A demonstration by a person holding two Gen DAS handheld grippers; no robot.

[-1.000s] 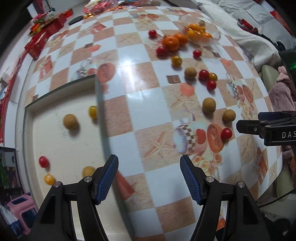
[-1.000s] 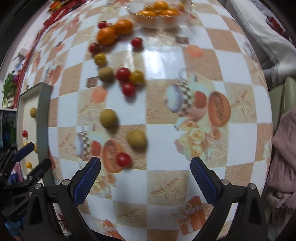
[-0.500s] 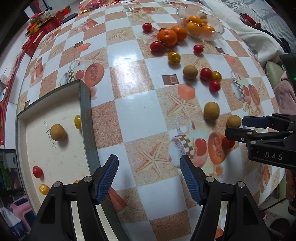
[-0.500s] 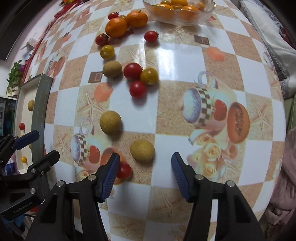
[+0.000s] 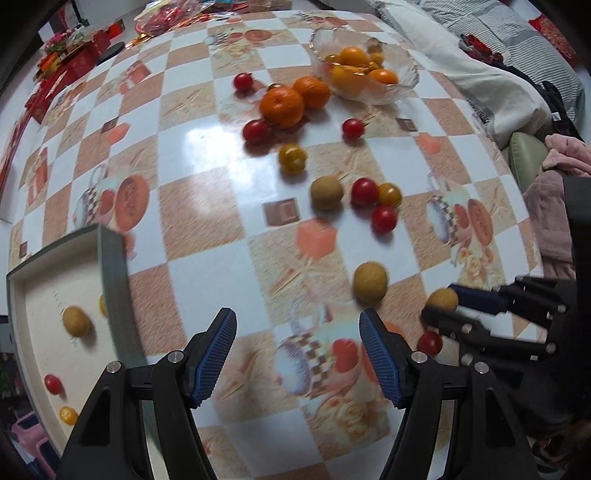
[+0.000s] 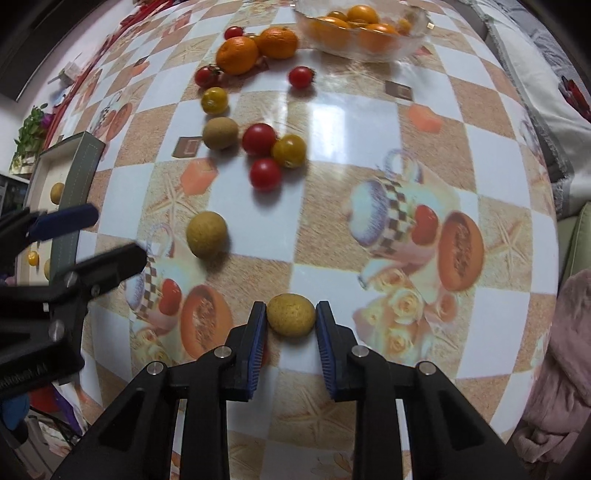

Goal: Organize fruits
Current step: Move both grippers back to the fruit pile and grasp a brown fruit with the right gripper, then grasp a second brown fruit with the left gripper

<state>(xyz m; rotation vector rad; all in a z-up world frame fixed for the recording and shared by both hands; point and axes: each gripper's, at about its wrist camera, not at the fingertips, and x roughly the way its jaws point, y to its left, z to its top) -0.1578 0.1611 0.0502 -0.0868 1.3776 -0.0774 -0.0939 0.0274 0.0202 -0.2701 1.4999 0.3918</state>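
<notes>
At far right, a glass bowl (image 6: 360, 33) holds oranges; the right gripper (image 6: 291, 325) clamps a tan fruit (image 6: 291, 314); the left gripper (image 5: 297, 356) gapes wide.

Checkered patterned tablecloth (image 5: 207, 199), pink garment (image 6: 561, 369), striped bedding (image 5: 517, 40), red packets (image 5: 70, 62)

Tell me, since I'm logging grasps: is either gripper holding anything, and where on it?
The right gripper is shut on a tan round fruit, pads on its two sides. The left gripper is open, holding nothing.
</notes>
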